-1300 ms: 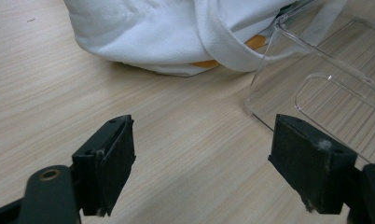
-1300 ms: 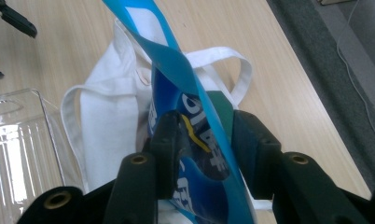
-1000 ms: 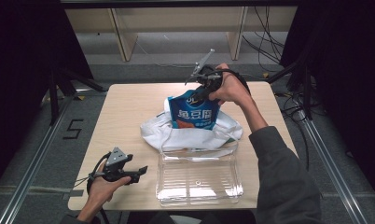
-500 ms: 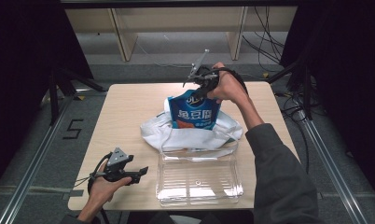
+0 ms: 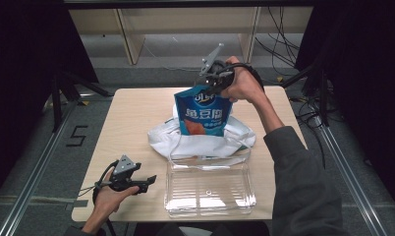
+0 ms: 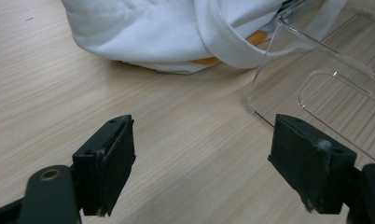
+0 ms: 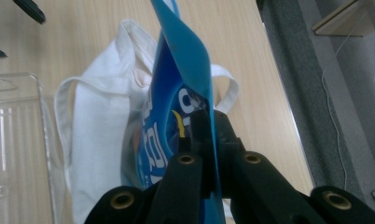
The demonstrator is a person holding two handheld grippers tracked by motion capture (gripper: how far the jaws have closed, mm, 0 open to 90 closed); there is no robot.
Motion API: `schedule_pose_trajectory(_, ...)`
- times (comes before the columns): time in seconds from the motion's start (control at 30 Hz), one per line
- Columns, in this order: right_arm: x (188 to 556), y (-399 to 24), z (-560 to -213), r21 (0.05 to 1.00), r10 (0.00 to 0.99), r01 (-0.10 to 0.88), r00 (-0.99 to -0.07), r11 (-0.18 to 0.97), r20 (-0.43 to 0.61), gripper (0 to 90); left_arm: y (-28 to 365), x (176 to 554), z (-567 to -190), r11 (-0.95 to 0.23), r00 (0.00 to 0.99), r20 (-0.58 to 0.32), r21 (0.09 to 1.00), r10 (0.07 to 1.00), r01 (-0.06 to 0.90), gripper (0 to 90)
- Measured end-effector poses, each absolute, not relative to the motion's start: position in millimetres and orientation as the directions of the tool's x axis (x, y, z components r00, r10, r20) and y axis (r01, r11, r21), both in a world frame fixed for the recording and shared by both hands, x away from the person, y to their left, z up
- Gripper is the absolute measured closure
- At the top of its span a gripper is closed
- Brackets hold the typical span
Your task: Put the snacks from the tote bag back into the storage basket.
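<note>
A blue snack bag (image 5: 203, 115) stands upright in a white cloth tote (image 5: 195, 142) at the middle of the table. My right gripper (image 5: 209, 88) is shut on the bag's top edge and holds it from above. In the right gripper view the black jaws pinch the thin blue bag (image 7: 176, 60) at my right gripper (image 7: 206, 119), over the tote (image 7: 97, 121). My left gripper (image 5: 149, 182) rests near the front left edge. In the left gripper view my left gripper (image 6: 202, 158) stands open over bare wood, short of the tote (image 6: 153, 32).
A clear plastic tray (image 5: 208, 211) lies at the table's front centre, touching the tote's handles; its corner (image 6: 316, 74) is just right of the left jaws. Wooden shelving (image 5: 131, 39) stands beyond the table. Cables (image 5: 284, 44) run on the floor at back right.
The right gripper has shut on the blue bag's top edge and risen a little, drawing the bag higher out of the tote. The left gripper has kept still.
</note>
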State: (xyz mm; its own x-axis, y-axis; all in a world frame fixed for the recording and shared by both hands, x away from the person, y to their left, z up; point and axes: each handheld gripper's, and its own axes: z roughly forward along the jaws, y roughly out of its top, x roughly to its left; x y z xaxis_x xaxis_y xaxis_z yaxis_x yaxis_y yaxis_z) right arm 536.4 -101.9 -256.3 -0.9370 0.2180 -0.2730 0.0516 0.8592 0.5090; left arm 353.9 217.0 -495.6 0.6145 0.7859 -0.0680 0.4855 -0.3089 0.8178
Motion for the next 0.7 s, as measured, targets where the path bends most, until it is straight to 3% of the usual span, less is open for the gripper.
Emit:
schedule_pose_trajectory(0.23,520,-105,-212,0.518,0.215,0.012,-0.918,0.855,-0.334,90.0,217,354,-496,-0.318,0.618,-0.067,0.811,0.784,0.491,21.3)
schedule_pose_trajectory(0.7,492,-106,-176,0.493,0.174,-0.049,-0.901,0.869,-0.397,90.0,219,354,-494,-0.318,0.606,-0.057,0.810,0.793,0.492,21.2)
